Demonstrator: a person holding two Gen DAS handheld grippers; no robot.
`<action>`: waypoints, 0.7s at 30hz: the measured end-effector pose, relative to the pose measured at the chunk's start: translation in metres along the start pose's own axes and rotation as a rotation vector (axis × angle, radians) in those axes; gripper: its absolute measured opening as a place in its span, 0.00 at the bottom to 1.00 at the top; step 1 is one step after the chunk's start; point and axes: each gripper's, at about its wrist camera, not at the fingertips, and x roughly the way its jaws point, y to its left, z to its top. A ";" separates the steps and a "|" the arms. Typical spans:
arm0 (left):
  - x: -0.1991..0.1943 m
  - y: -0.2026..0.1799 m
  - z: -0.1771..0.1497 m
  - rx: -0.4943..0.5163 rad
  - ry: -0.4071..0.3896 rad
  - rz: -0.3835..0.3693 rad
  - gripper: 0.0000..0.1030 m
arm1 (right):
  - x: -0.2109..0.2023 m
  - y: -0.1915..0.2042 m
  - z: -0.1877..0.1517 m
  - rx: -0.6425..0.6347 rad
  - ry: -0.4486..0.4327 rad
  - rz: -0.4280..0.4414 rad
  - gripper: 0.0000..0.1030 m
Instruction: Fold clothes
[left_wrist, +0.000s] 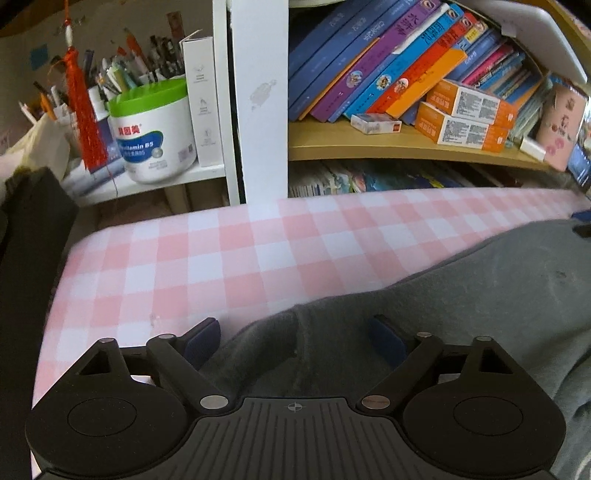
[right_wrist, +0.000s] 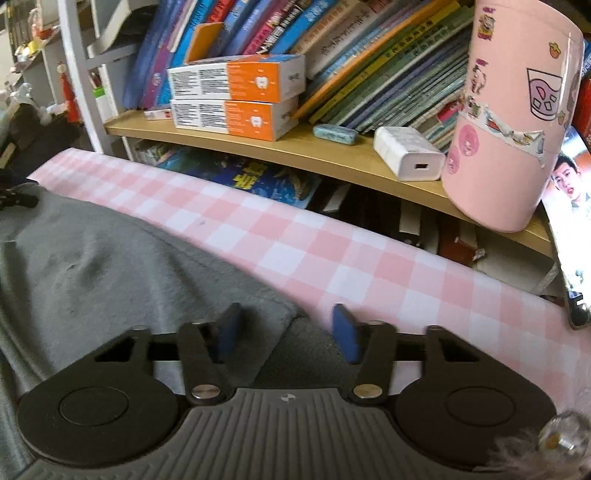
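Nearest in the left wrist view, the left hand-held gripper (left_wrist: 295, 338) stands spread wide and released, its blue pads straddling a raised fold at the edge of the grey garment (left_wrist: 480, 295) without pressing it. In the right wrist view, the right hand-held gripper (right_wrist: 288, 328) is partly spread too, with a corner of the same grey garment (right_wrist: 110, 266) lying between its pads; a gap shows on either side, so it grasps nothing. The garment lies flat on the pink-and-white checked worktop (left_wrist: 221, 258), which runs bare beyond the cloth to its far edge.

Behind the worktop, a wooden shelf (right_wrist: 332, 158) carries two stacked orange-and-white boxes (right_wrist: 236, 96), a white charger block (right_wrist: 408, 153), leaning books (right_wrist: 388, 66), and a pink cylindrical tub (right_wrist: 509, 122) covered in stickers; its contents are hidden. Further left, a white tub with a green rim (left_wrist: 153, 129) holds a crowd of pens and pencils (left_wrist: 140, 70), beside a hanging red tassel (left_wrist: 83, 110).
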 end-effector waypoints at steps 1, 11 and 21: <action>-0.001 -0.001 -0.001 -0.008 0.003 -0.007 0.81 | -0.002 0.002 -0.002 0.004 -0.002 0.007 0.30; -0.019 -0.005 -0.012 -0.025 -0.011 -0.041 0.31 | -0.027 0.031 -0.027 -0.017 -0.036 -0.014 0.16; -0.058 -0.017 0.011 -0.084 -0.211 0.164 0.23 | -0.050 0.060 0.007 -0.153 -0.332 -0.261 0.15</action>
